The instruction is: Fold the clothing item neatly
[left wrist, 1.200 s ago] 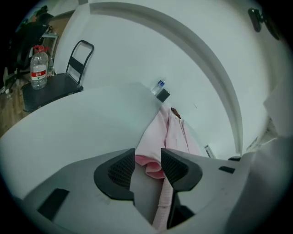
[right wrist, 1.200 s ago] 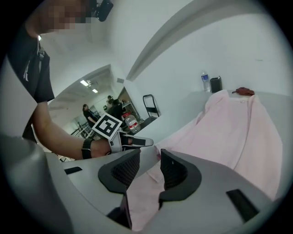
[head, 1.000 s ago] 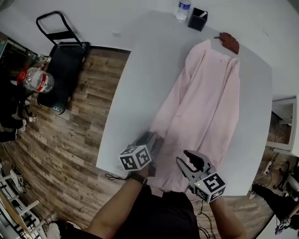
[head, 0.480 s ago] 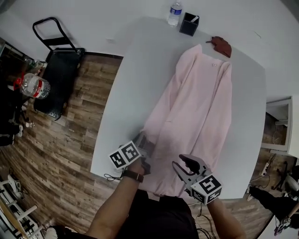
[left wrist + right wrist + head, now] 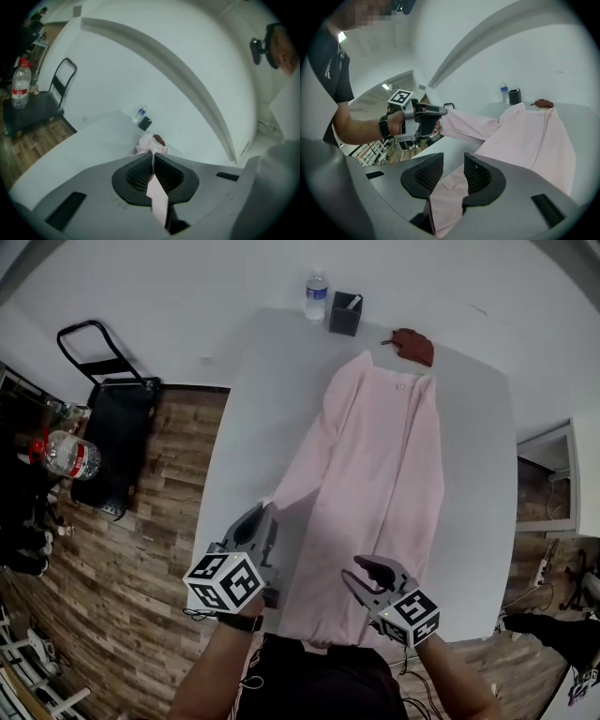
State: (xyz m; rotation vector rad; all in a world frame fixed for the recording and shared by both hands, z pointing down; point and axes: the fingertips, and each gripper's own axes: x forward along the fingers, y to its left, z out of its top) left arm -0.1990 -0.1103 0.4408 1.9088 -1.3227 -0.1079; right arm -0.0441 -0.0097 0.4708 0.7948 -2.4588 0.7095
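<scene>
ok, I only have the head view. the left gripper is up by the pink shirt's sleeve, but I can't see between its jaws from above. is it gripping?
Observer: Yes. In the left gripper view, the left gripper has its jaws shut on a strip of the pink long-sleeved fabric shirt.
Operator: sleeve dragging on the table?
Observer: No. The right gripper view shows the sleeve held clear of the white table, spanning from the shirt body to the left gripper.
Operator: and the right one?
Observer: The right gripper has its jaws apart. The shirt's near edge lies between them, and they don't look clamped on it.
</scene>
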